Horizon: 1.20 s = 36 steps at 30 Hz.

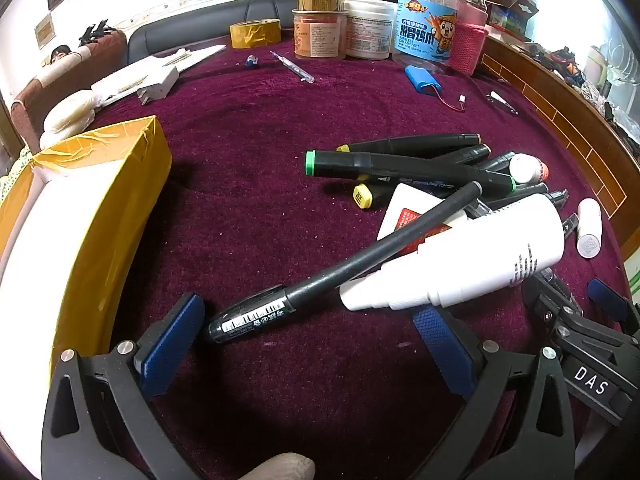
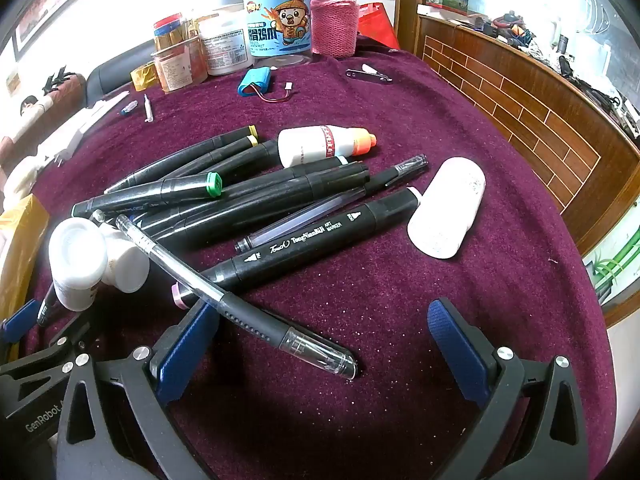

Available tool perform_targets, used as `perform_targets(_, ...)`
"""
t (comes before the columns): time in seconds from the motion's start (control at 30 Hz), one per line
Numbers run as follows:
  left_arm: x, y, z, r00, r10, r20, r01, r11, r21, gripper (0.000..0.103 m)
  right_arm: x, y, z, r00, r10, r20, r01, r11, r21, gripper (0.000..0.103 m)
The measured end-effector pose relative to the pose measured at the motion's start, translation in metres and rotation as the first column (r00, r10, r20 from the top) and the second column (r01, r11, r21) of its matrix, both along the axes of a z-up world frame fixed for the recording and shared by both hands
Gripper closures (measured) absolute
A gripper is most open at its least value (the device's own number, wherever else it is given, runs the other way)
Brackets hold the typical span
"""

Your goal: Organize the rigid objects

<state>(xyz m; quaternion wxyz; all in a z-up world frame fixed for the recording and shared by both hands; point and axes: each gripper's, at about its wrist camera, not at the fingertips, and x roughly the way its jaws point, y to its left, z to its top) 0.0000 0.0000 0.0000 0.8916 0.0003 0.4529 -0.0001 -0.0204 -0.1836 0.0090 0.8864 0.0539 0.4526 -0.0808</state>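
Both tools, left tool [image 1: 308, 344] and right tool [image 2: 324, 344], wide open, empty; three white bottles [image 2: 316, 146].

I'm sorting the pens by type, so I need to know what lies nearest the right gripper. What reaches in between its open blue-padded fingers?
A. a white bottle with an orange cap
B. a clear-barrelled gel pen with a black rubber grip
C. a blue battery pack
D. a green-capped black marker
B: in the right wrist view the clear-barrelled gel pen lies with its clear cap between the open fingers of the right gripper, untouched.
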Motion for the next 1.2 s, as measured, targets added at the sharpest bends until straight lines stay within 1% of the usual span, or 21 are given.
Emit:
perform_targets(0.9, 0.0, 0.0, 0.0, 1.0, 0.0, -0.001, 0.0, 1.0, 0.002, 0.0, -0.0004, -0.0002, -0.0007, 1.0, 0.001, -0.001, -0.001, 1.0, 0.003, 0.001)
perform_targets(0.97, 0.0, -0.0001, 0.0, 1.0, 0.0, -0.001, 0.0, 1.0, 0.002, 0.0, 0.001, -0.0005, -0.0003, 1.0, 0.02, -0.023, -0.02, 1.0, 0.011, 0.001)
perform_targets(1.03, 0.0, 0.0, 0.0, 1.0, 0.0, -0.001, 0.0, 1.0, 0.002, 0.0, 0.0034, -0.0021, -0.0016, 0.996, 0.056, -0.066, -0.054, 0.998, 0.023, 0.001)
perform_targets(1.07, 0.0, -0.0001, 0.0, 1.0, 0.0, -0.001, 0.0, 1.0, 0.002, 0.0, 0.0031, -0.003, -0.002, 0.998, 0.039, -0.057, -0.037, 0.999, 0.037, 0.001)
perform_targets(1.2, -0.0001, -0.0001, 0.0, 1.0, 0.0, -0.001, 0.0, 1.0, 0.002, 0.0, -0.001, -0.0044, -0.0005, 0.998, 0.04, -0.053, -0.039, 0.999, 0.023, 0.001)
